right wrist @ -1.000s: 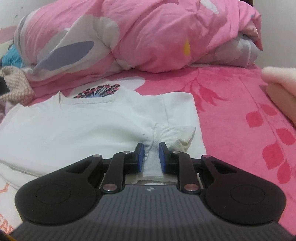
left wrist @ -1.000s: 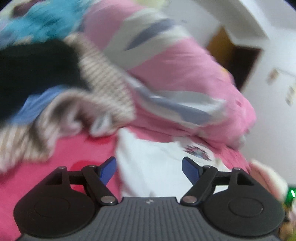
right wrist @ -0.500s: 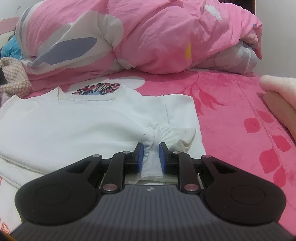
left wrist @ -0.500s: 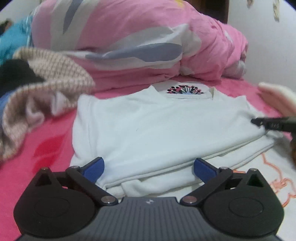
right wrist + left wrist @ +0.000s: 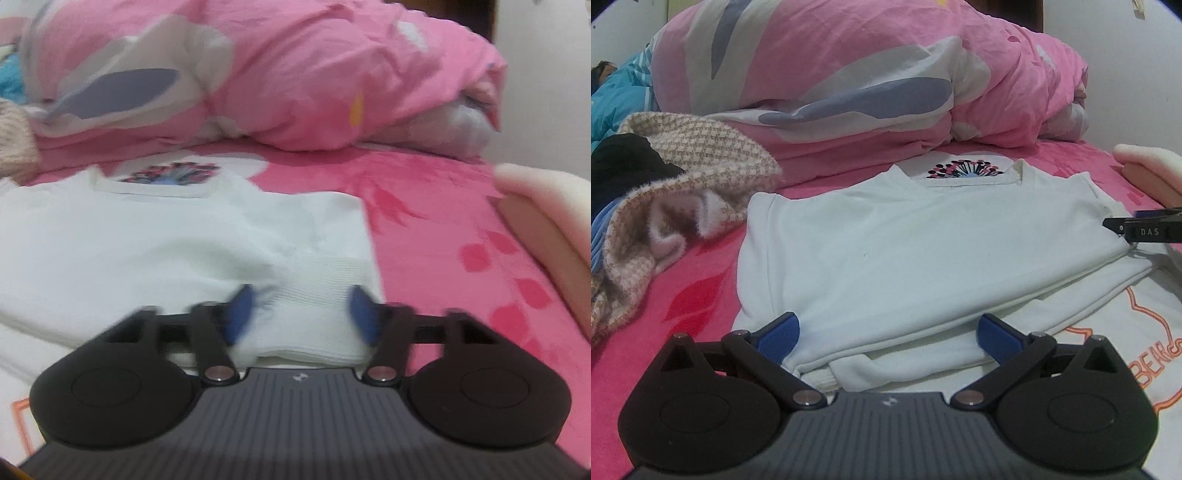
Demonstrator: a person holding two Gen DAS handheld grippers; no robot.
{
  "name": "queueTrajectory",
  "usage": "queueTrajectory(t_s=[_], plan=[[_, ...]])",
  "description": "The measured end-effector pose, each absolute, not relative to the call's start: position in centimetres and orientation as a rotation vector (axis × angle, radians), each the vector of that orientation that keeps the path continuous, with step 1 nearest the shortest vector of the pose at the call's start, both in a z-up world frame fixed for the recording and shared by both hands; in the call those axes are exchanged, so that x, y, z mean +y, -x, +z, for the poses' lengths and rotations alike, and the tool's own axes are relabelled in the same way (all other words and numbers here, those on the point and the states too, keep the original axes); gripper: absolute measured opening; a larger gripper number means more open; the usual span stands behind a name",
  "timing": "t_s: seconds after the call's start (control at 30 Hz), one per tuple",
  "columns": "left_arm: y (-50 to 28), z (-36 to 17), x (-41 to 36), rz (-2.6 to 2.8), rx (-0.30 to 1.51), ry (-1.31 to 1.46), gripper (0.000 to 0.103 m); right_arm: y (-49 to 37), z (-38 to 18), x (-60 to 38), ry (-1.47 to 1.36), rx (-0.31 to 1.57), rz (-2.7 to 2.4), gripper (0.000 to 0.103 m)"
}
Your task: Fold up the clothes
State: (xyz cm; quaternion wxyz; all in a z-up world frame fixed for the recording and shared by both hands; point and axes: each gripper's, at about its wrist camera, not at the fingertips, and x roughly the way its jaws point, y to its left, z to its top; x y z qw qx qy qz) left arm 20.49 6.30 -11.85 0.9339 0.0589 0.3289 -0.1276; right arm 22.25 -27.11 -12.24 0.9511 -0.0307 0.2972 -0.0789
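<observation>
White sweatshirt (image 5: pixel 923 236) laid flat below pink duvet (image 5: pixel 871 74); ribbed cuff (image 5: pixel 314 291) just released by opening right gripper (image 5: pixel 301 308); left gripper (image 5: pixel 888 332) spread wide, empty, at folded edge.

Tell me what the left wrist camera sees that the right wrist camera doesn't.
Only the left wrist view shows the black garment, the orange bear print and the right gripper's fingertips from the side. Only the right wrist view shows the ribbed cuff between the right gripper, whose jaws have just been opening. Both show the white sweatshirt and pink duvet.
</observation>
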Motion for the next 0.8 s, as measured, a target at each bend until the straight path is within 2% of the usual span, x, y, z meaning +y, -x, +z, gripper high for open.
queueTrajectory(t_s=[0.03, 0.1, 0.2, 0.5, 0.63, 0.7, 0.8], plan=[[-20.5, -11.8, 6.3, -0.262, 0.672, -0.119, 0.103, -22.4, -12.3, -27.6, 0.030, 0.616, -0.182, 0.097], [-20.5, -11.8, 6.3, -0.263, 0.673, -0.118, 0.103, -22.5, -12.4, -28.9, -0.069, 0.639, -0.191, 0.102], [-20.5, -11.8, 6.3, -0.263, 0.673, -0.118, 0.103, -22.1, -12.6, -30.3, -0.170, 0.640, -0.170, 0.102], [-20.5, -11.9, 6.1, -0.257, 0.669, -0.140, 0.103, -22.1, -12.0, -29.0, -0.087, 0.644, -0.226, 0.102], [-20.5, -11.9, 6.1, -0.258, 0.669, -0.137, 0.103, -19.9, -9.2, -25.0, 0.138, 0.481, -0.259, 0.102], [-20.5, -11.9, 6.1, -0.257, 0.669, -0.136, 0.103, -18.4, -7.7, -23.0, 0.160, 0.391, -0.171, 0.102], [-20.5, -11.9, 6.2, -0.257, 0.669, -0.133, 0.103, -17.4, -6.5, -20.7, 0.142, 0.360, -0.030, 0.102]])
